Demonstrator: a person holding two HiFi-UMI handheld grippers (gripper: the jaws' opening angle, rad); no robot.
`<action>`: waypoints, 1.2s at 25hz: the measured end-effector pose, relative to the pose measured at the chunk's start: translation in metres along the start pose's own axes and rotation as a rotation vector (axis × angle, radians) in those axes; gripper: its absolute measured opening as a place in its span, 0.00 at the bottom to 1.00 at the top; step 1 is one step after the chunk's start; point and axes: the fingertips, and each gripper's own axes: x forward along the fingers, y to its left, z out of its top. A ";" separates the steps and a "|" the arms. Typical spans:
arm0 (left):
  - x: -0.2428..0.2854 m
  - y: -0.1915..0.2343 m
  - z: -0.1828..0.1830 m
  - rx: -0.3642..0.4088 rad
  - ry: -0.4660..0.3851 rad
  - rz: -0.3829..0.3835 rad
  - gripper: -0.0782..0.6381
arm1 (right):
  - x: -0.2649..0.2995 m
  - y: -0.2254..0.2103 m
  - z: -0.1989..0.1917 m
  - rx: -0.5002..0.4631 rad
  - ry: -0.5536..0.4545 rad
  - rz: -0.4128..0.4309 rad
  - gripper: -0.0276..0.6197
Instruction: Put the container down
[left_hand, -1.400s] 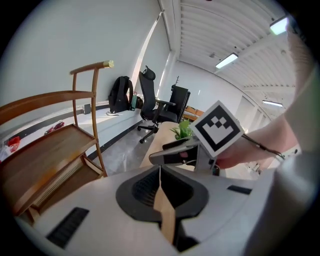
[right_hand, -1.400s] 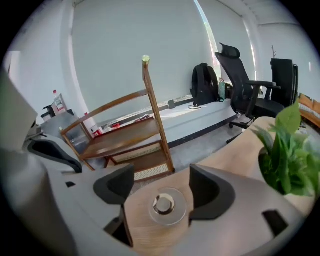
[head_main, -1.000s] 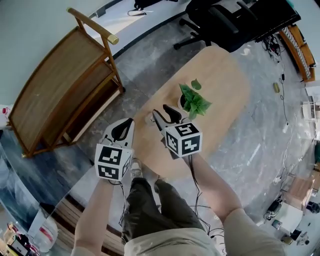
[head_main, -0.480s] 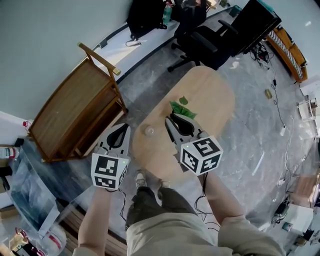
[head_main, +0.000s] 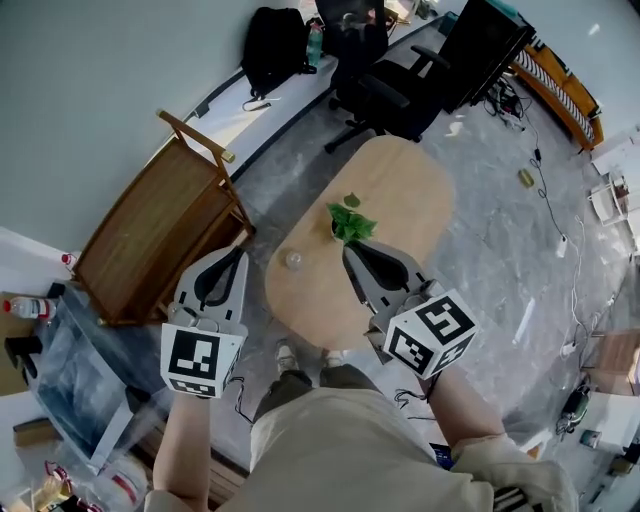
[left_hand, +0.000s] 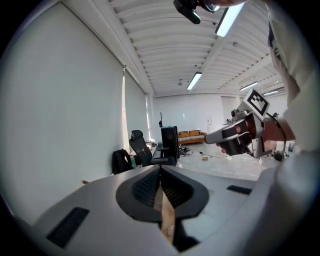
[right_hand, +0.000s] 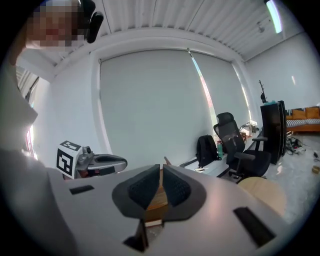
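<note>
1. Container (head_main: 294, 260): a small clear vessel standing on the oval wooden counter (head_main: 400, 180), close to the counter's 8 o'clock edge in the head view. It lies at 8 o'clock from the potted plant (head_main: 350, 222), near that plant but not touching it. Neither gripper touches it.

2. Left gripper (head_main: 235, 253): in the head view it is at 9 o'clock from the container, outside the counter's outline and over the floor. In the left gripper view the left gripper (left_hand: 160, 167) has its jaws pressed together at the tips, with nothing between them.

3. Right gripper (head_main: 352, 248): in the head view it is at 3 o'clock from the container and overlaps the counter's 6 o'clock half. In the right gripper view the right gripper (right_hand: 162, 166) has jaws that have just been closing. They now stand together and pinch nothing.

4. Surroundings: a wooden rack (head_main: 160, 230) stands at 9 o'clock from the counter. A black office chair (head_main: 385, 90) stands at 12 o'clock.
</note>
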 end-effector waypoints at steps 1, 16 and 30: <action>-0.007 -0.004 0.010 0.007 -0.014 -0.007 0.12 | -0.009 0.005 0.006 0.001 -0.009 0.007 0.06; -0.078 -0.068 0.042 -0.010 -0.056 -0.068 0.12 | -0.114 0.042 0.025 -0.212 -0.037 -0.089 0.04; -0.079 -0.086 0.035 0.007 -0.029 -0.112 0.12 | -0.121 0.051 0.013 -0.229 -0.017 -0.105 0.04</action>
